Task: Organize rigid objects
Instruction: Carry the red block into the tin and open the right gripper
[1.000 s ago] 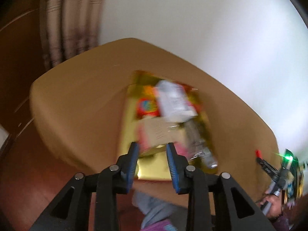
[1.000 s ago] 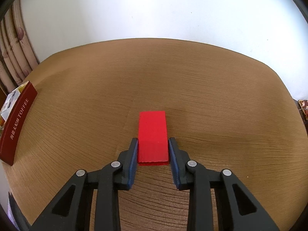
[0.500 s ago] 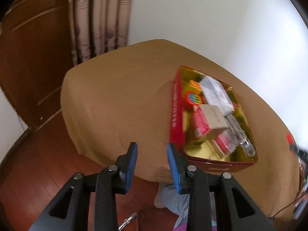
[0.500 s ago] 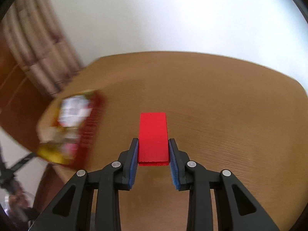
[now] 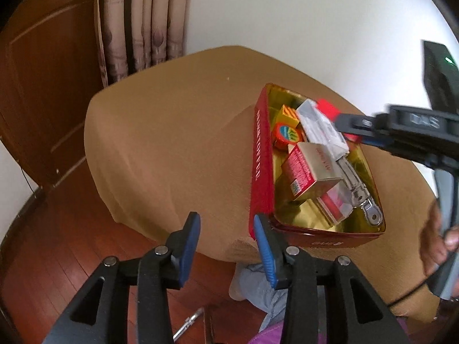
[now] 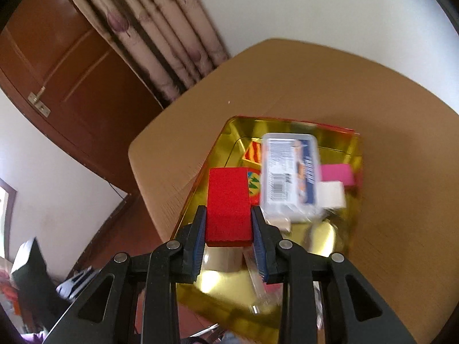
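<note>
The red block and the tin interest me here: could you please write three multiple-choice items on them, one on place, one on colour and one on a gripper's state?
1. Where is the red block?
A. Flat on the table beside the tin
B. Held over the tin
C. On the floor

2. What colour is the tin's inside?
A. Gold
B. Blue
C. White

3. How is the left gripper?
A. Shut on a box
B. Shut on the tin's rim
C. Open, holding nothing

Answers:
1 B: the right wrist view shows the right gripper clamping the block, with the tin's contents behind it.
2 A: the lining shines gold in both views, while the outer wall is red.
3 C: its fingers stand apart, with only table edge and floor showing between them.
</note>
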Demonstrator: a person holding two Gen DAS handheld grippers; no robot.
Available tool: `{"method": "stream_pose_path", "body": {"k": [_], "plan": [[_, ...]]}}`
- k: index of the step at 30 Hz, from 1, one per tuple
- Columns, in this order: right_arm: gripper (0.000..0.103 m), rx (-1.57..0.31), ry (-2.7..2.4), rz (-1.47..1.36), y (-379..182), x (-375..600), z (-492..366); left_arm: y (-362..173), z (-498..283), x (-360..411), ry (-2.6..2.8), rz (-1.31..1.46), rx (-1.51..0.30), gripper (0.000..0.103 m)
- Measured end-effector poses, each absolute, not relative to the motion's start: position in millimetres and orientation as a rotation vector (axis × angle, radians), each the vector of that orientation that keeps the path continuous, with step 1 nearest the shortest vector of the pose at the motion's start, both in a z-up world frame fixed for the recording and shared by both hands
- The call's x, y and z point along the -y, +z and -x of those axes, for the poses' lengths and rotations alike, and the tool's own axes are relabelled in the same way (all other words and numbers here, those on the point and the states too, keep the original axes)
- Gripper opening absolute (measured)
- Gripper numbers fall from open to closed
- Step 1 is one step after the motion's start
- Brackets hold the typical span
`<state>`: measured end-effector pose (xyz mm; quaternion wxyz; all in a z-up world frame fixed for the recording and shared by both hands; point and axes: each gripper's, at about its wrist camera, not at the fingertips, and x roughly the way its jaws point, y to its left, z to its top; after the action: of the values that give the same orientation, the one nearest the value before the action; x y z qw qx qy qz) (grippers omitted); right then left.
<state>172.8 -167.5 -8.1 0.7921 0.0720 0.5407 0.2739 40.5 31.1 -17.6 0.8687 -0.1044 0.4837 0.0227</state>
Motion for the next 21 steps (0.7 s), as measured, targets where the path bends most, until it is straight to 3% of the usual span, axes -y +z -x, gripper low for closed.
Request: {"method": "stream_pose_path", "body": {"k": [11,14,16,21], "plan": [[0.028,-1.237,0.588,-0.138,-46,134,-203,-29,-46,-32,0.035,0.217,-1.054,0.040],[0.032,-1.211,0.576,-0.095,-48,125,-204,-30,-47,-29,0.033,0.202,-1.062,0.040],[0.041,-1.189,0.586,-0.091,-44,129,-193,-30,-48,-30,0.033,0.206,-1.061,0.040],[0.044,-1.105,0.540,-0.083,-27,150,-162,-32,-48,-34,0.035,0.222,-1.072,0.040]]}}
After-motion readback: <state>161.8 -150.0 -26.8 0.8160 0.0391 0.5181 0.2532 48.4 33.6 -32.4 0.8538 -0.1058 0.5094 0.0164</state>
